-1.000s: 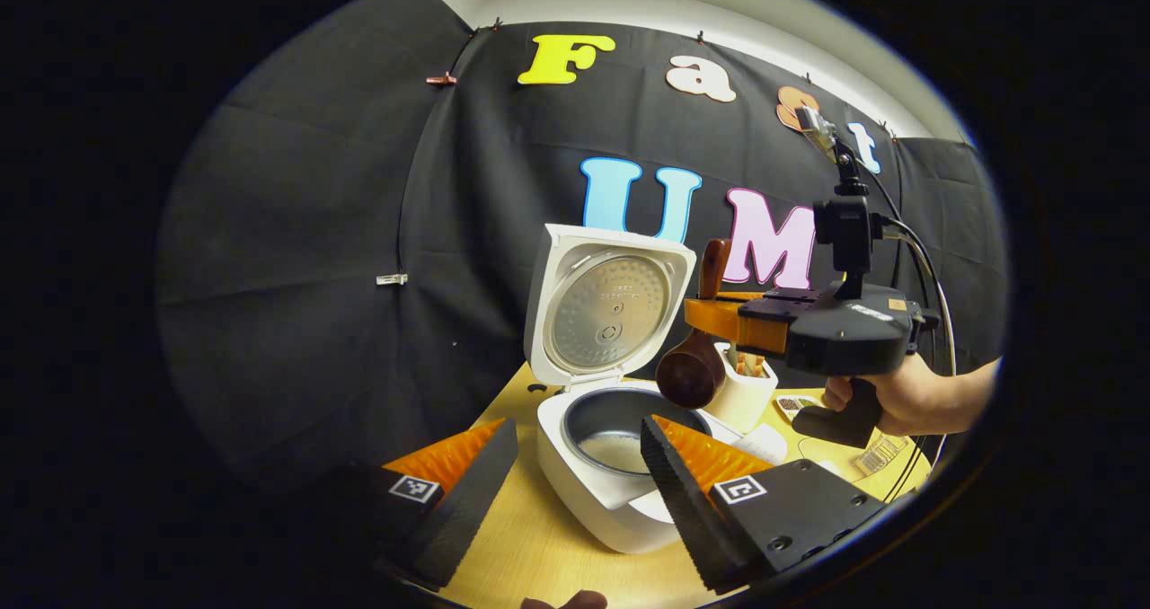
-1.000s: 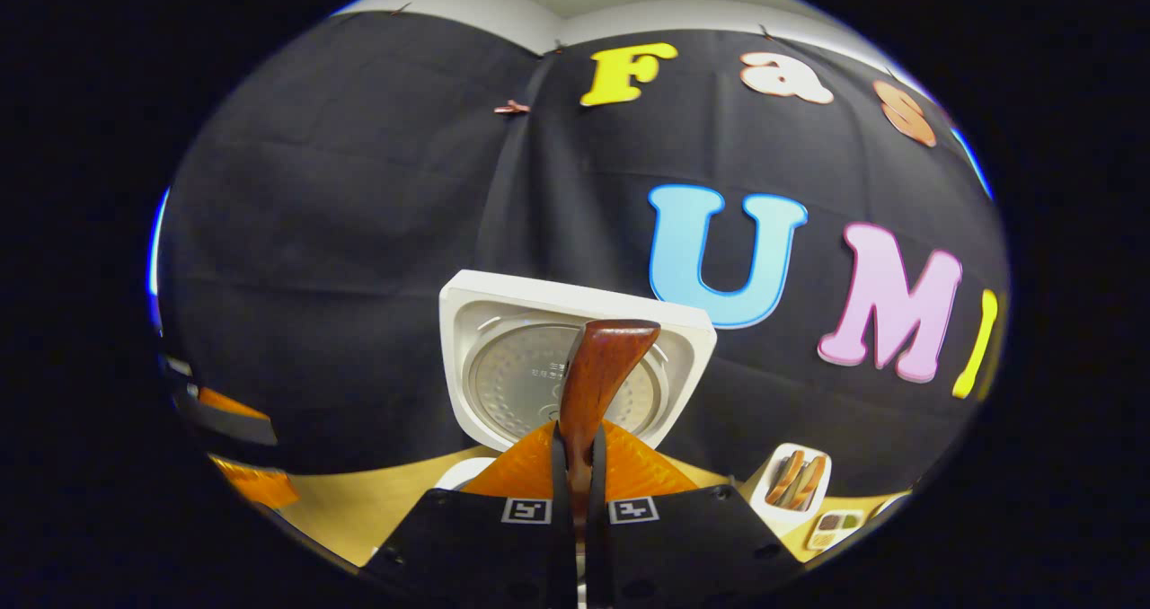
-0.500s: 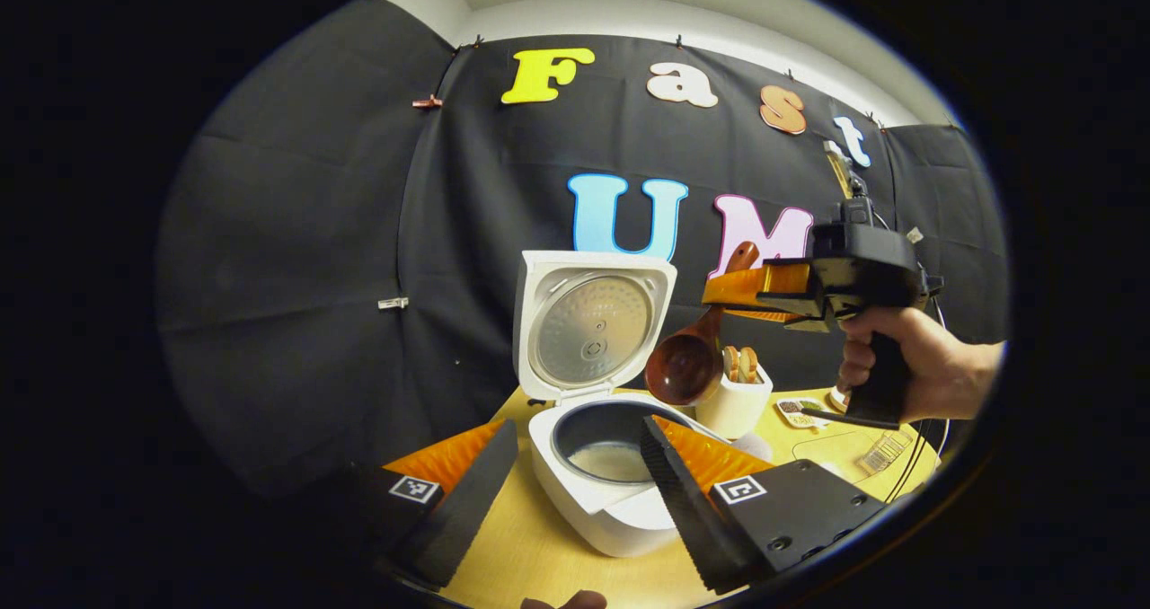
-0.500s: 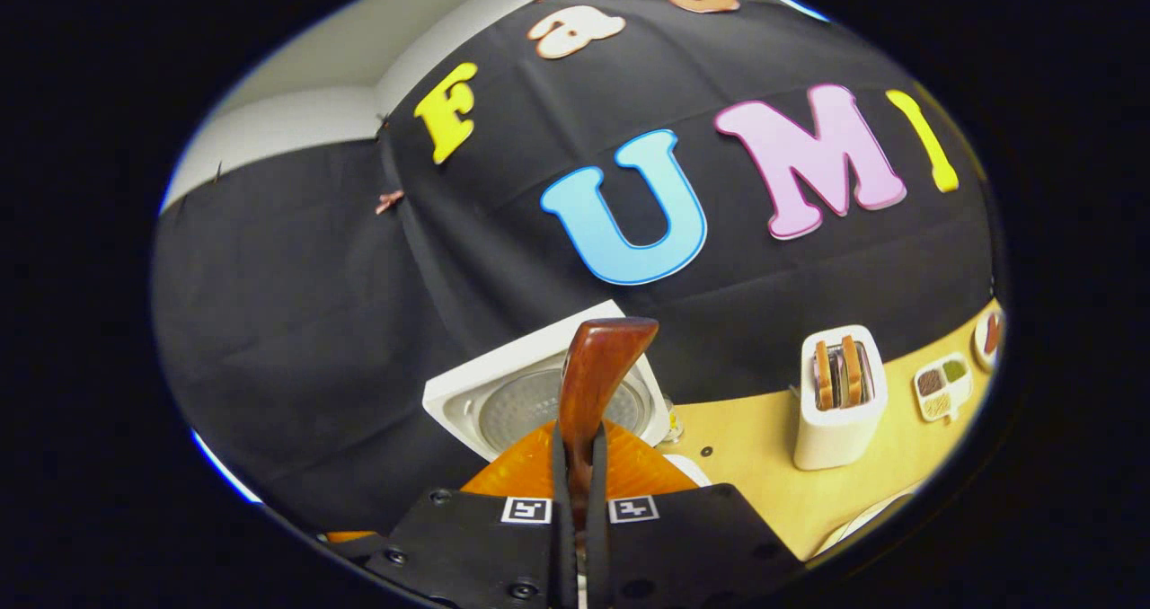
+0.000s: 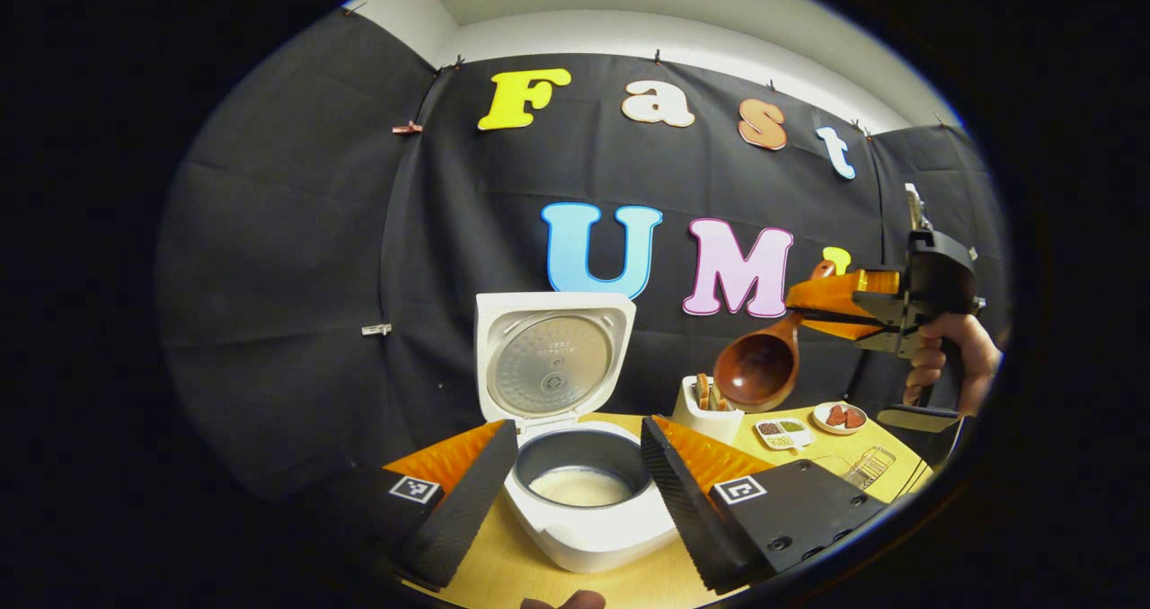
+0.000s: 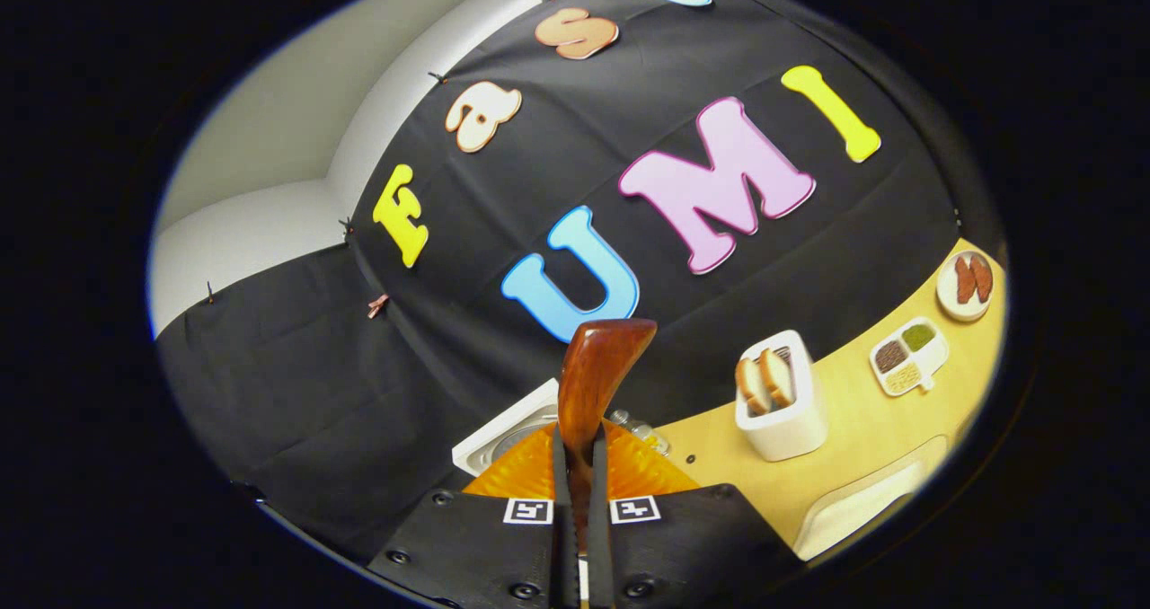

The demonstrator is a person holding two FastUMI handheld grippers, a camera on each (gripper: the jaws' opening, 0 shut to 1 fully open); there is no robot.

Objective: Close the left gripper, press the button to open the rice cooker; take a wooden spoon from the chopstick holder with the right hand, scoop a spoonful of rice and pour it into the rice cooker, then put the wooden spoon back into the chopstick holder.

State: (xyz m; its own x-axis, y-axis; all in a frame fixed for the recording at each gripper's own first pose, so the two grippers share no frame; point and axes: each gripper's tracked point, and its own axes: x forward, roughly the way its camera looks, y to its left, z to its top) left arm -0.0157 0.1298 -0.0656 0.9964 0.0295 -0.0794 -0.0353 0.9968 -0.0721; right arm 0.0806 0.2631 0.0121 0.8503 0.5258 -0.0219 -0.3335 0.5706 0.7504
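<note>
We hold the wooden spoon (image 5: 761,368) in the right tongs (image 6: 576,465), clenched on its handle, bowl above the chopstick holder (image 5: 709,410) right of the open rice cooker (image 5: 575,465). Left tongs (image 5: 575,465) hang released. To return it well, we should lower it in gently and upright.

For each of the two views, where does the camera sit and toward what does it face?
Left gripper view: rides the left hand-held gripper, fingers apart, facing the open rice cooker; farther right, a hand holds the right hand-held gripper.
Right gripper view: rides the right hand-held gripper, tilted, fingers clamping the wooden spoon.
Shared: spoon, chopstick holder, cooker lid.
</note>
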